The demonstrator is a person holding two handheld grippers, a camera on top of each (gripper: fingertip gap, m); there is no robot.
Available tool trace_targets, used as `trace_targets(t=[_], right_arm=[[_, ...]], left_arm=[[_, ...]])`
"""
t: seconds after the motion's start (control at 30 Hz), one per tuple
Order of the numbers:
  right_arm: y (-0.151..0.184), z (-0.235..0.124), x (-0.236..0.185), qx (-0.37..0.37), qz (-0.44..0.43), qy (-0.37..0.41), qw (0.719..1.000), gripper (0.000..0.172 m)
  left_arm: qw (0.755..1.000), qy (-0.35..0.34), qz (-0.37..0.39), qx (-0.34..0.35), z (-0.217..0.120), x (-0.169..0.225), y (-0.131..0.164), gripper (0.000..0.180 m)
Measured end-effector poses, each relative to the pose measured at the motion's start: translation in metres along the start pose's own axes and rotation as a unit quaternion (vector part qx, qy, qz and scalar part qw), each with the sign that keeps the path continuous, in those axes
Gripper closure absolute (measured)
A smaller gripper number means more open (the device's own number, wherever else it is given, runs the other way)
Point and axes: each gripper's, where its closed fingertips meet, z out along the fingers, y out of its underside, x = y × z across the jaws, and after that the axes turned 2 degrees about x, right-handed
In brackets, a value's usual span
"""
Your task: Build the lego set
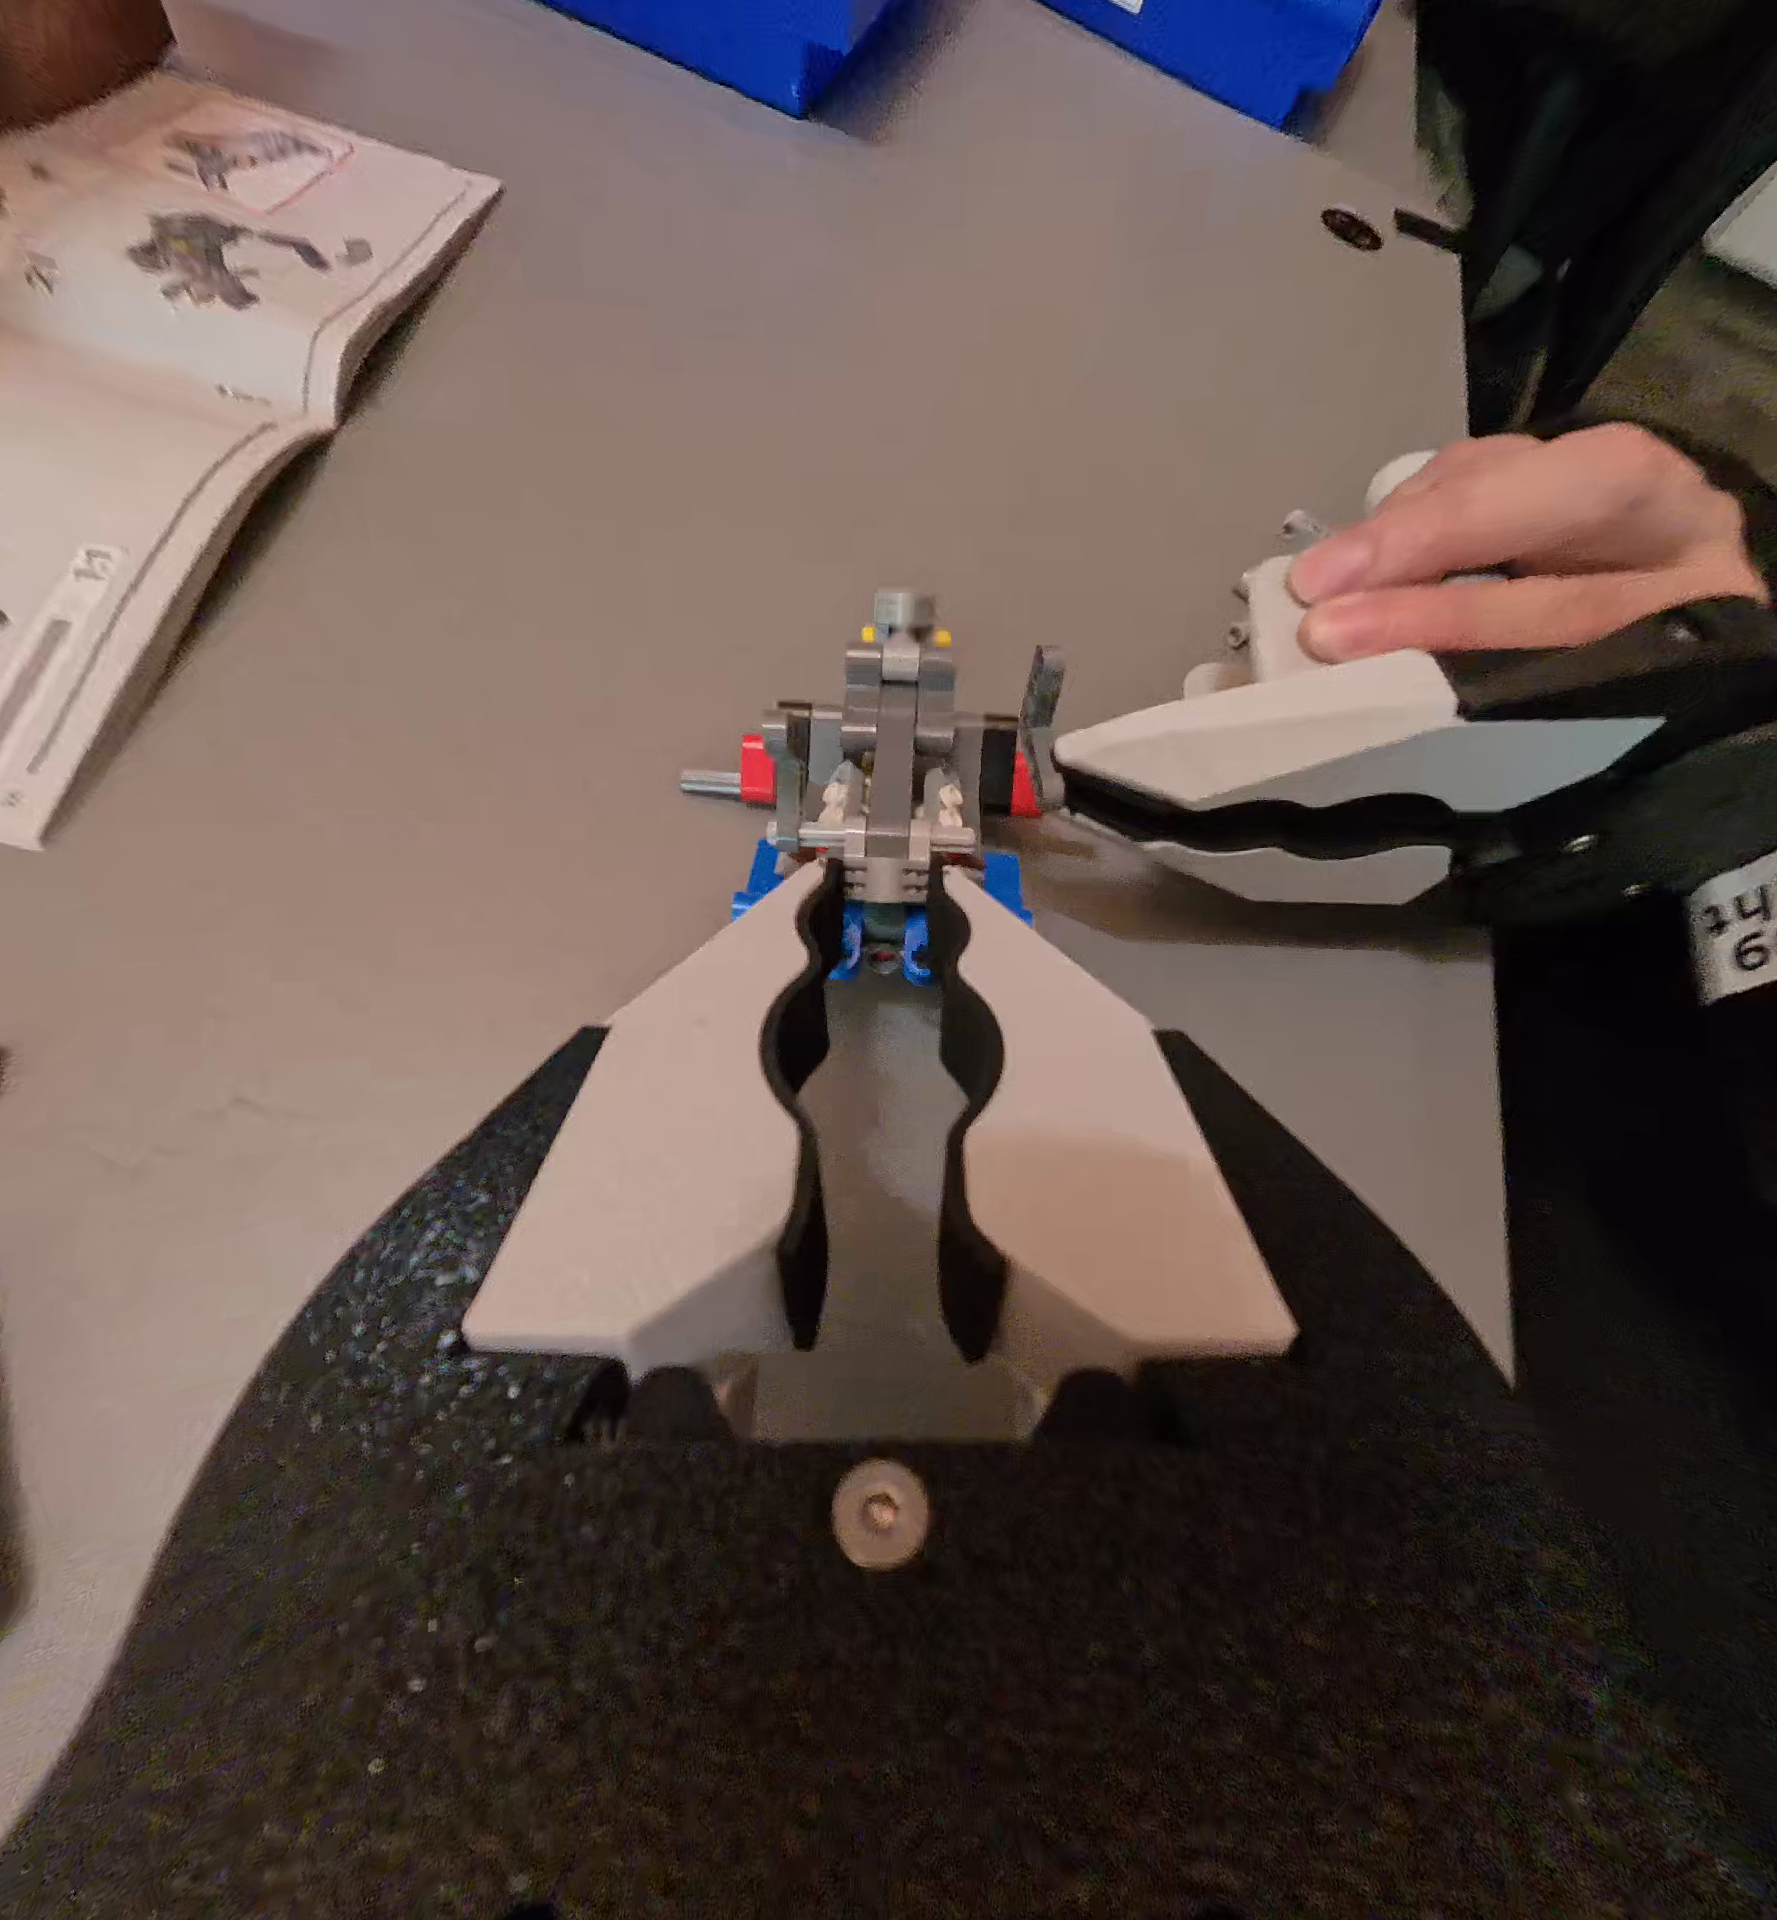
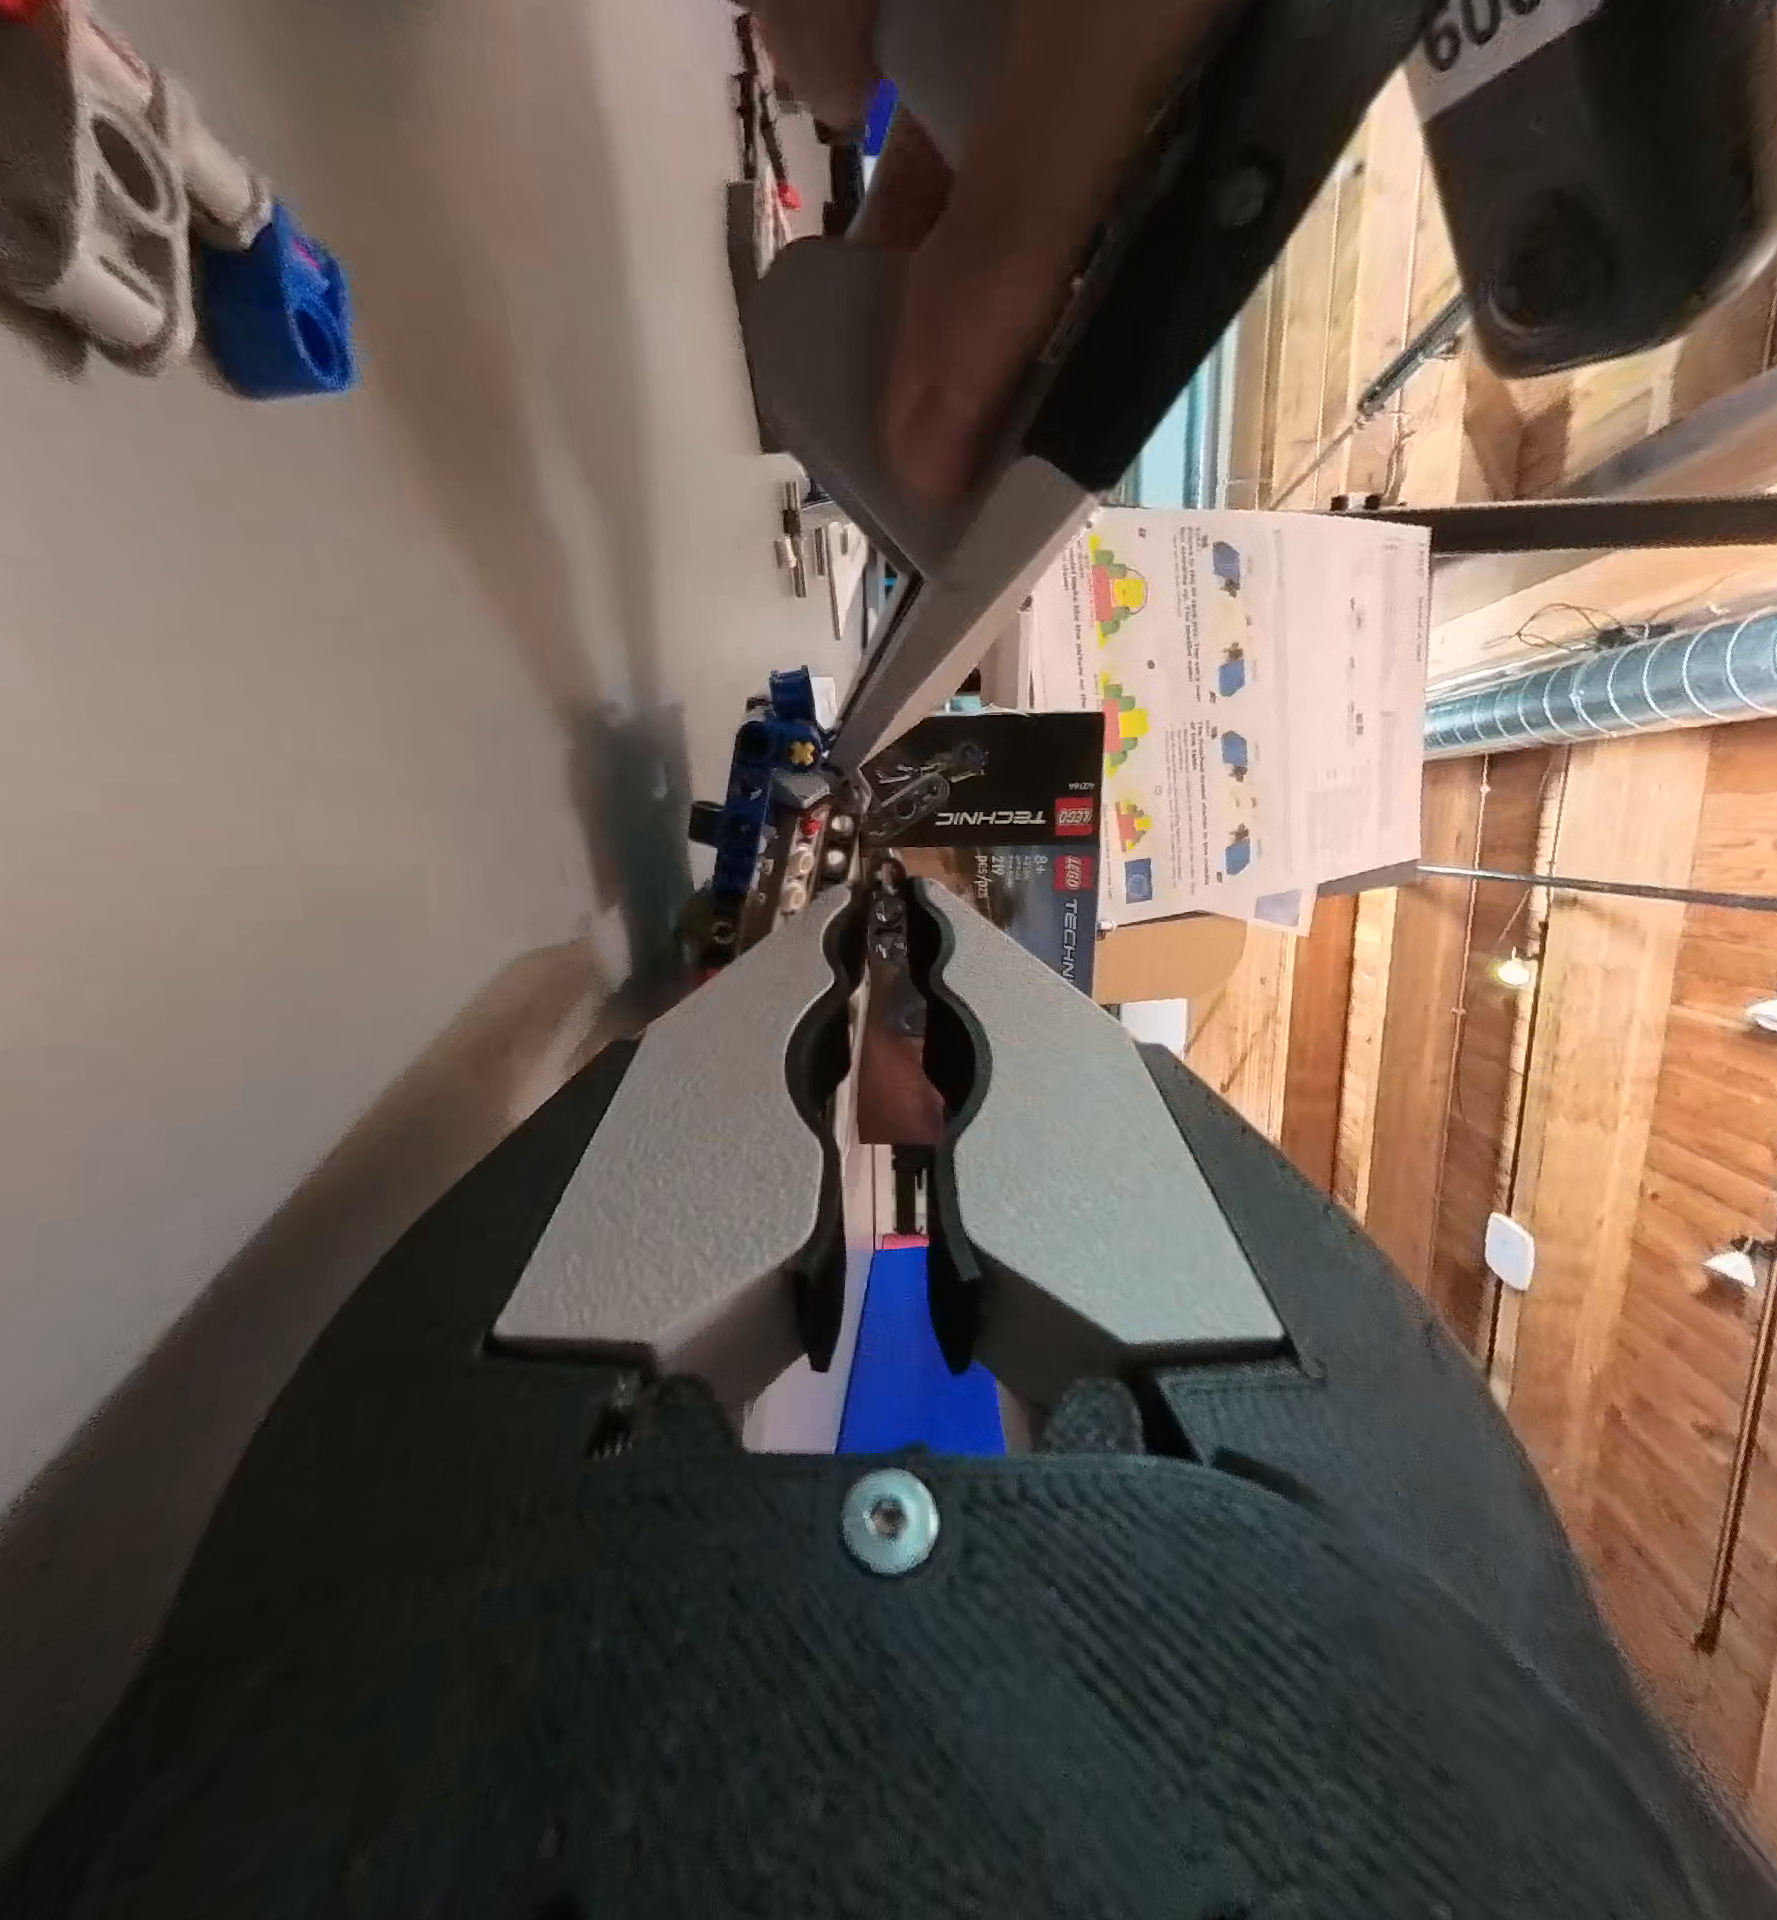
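The grey brick model on the worktop is clamped at its near end by the left hand-held gripper, while a dark grey beam at its right side is pinched by the right hand-held gripper.

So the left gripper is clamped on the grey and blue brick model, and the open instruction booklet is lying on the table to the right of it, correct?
Not quite. The left gripper is indeed clamped on the grey and blue brick model, but the open instruction booklet lies on the table to the left of it, as the left wrist view shows.
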Motion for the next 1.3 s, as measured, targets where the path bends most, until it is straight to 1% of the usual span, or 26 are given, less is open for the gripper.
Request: trace_targets(t=[0.1,0.2,0.4,0.5,0.6,0.63,0.7,0.8,0.87,0.9,0.97,1.0,1.03,1.1,1.17,1.3], right_arm=[[-0.006,0.001,-0.003,0.017,0.000,-0.011,1.000,0.168],[0.011,0.002,0.001,-0.029,0.009,-0.002,1.000,0.168],[0.039,-0.013,-0.016,-0.084,0.069,-0.073,0.991,0.168],[0.035,-0.018,-0.027,-0.056,0.130,-0.135,0.981,0.167],[0.031,-0.016,-0.029,-0.040,0.159,-0.157,0.974,0.167],[0.029,-0.016,-0.032,-0.032,0.167,-0.171,0.971,0.165],[0.025,-0.015,-0.038,-0.028,0.191,-0.197,0.961,0.151],[0.018,-0.018,-0.032,-0.018,0.253,-0.203,0.946,0.142],[0.013,-0.015,-0.016,-0.017,0.335,-0.171,0.926,0.145],[0.011,-0.012,-0.008,-0.017,0.386,-0.152,0.910,0.150],[0.000,-0.004,-0.001,-0.002,0.457,-0.143,0.878,0.152],[-0.002,0.000,-0.002,-0.004,0.472,-0.148,0.869,0.152],[0.000,0.004,-0.005,-0.016,0.476,-0.153,0.866,0.150],[0.005,0.010,-0.010,-0.035,0.474,-0.156,0.866,0.150],[0.004,0.013,-0.013,-0.033,0.484,-0.171,0.858,0.154],[0.008,0.018,-0.014,-0.045,0.488,-0.170,0.855,0.157]], left_arm=[[0.999,0.013,-0.045,-0.014,0.000,-0.005,0.008,0.168],[0.999,0.030,-0.044,-0.009,-0.001,-0.006,0.010,0.168],[0.999,0.023,0.045,-0.001,-0.005,-0.008,0.009,0.168],[0.998,0.021,0.064,0.006,-0.004,-0.007,0.006,0.168],[0.995,0.019,0.091,0.017,-0.004,-0.006,0.001,0.168],[0.994,0.018,0.103,0.020,-0.004,-0.005,0.000,0.169],[0.992,0.014,0.119,0.025,-0.004,-0.004,-0.001,0.169],[0.994,0.006,0.110,0.028,-0.003,-0.004,-0.002,0.169],[0.996,0.004,0.089,0.030,-0.002,-0.004,-0.003,0.168],[0.997,0.003,0.071,0.030,-0.001,-0.005,-0.004,0.168],[0.999,-0.001,0.032,0.030,0.001,-0.007,-0.005,0.168],[0.999,-0.001,0.020,0.028,0.002,-0.006,-0.005,0.168],[1.000,-0.001,0.016,0.024,0.004,-0.005,-0.004,0.168],[1.000,-0.001,0.017,0.016,0.004,-0.004,-0.002,0.168],[1.000,0.003,0.019,0.016,0.004,-0.003,-0.003,0.168],[1.000,0.011,0.017,0.016,0.003,-0.002,-0.004,0.168]])
